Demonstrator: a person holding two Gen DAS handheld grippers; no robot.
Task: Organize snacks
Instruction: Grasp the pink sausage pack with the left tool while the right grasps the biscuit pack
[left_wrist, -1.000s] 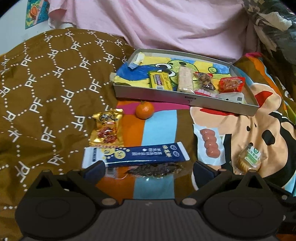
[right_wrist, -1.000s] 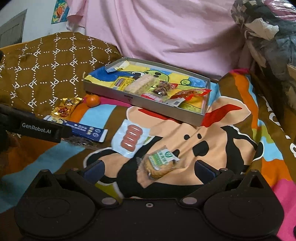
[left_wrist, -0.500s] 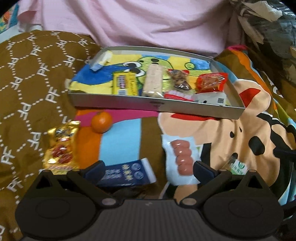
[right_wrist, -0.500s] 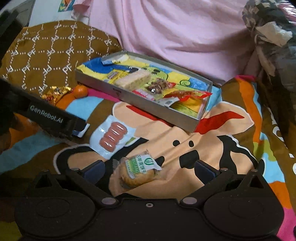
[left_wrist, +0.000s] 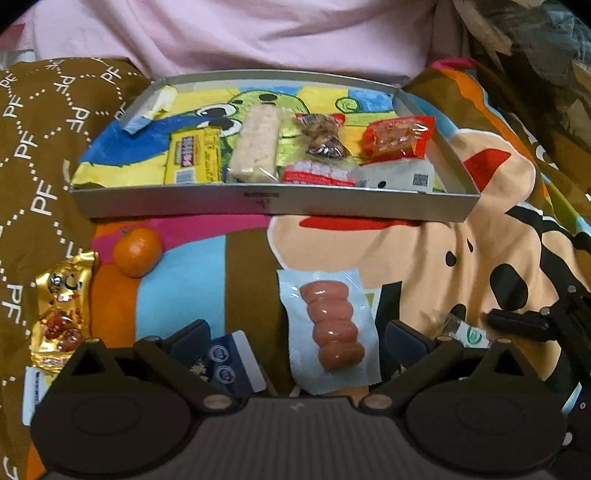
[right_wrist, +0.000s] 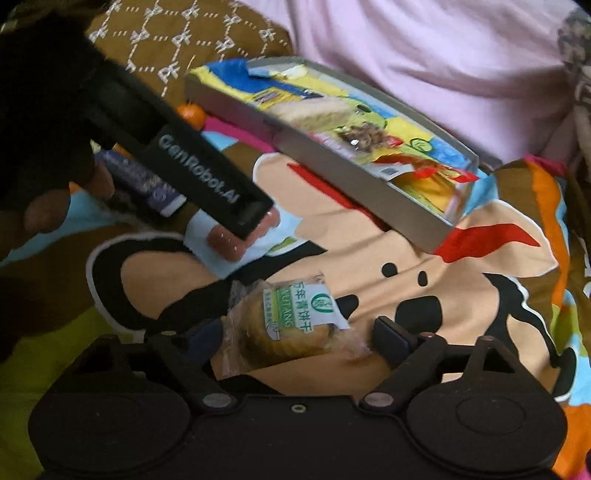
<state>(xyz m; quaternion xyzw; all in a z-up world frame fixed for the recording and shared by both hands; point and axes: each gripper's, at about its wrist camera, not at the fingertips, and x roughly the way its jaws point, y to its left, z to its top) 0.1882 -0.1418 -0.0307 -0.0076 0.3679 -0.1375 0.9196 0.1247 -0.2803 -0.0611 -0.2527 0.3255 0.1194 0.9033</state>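
Note:
A grey tray (left_wrist: 273, 201) with several snack packs lies at the back of the bedspread; it also shows in the right wrist view (right_wrist: 332, 162). My left gripper (left_wrist: 295, 339) is open, its jaws on either side of a sausage pack (left_wrist: 330, 325). My right gripper (right_wrist: 295, 336) is open around a wrapped biscuit with a green label (right_wrist: 291, 325). Loose on the bedspread are a mandarin (left_wrist: 137, 252), a gold candy pack (left_wrist: 61, 314) and a dark blue bar (left_wrist: 229, 369). The left gripper's body (right_wrist: 192, 162) crosses the right wrist view above the sausage pack (right_wrist: 240, 240).
A brown patterned pillow (left_wrist: 40, 147) lies left of the tray. A pink sheet (left_wrist: 240, 33) hangs behind it. Piled clothes (left_wrist: 535, 44) sit at the right.
The left gripper has moved right and forward, from the blue bar to the sausage pack. The right gripper has moved closer to the biscuit, which now lies between its jaws.

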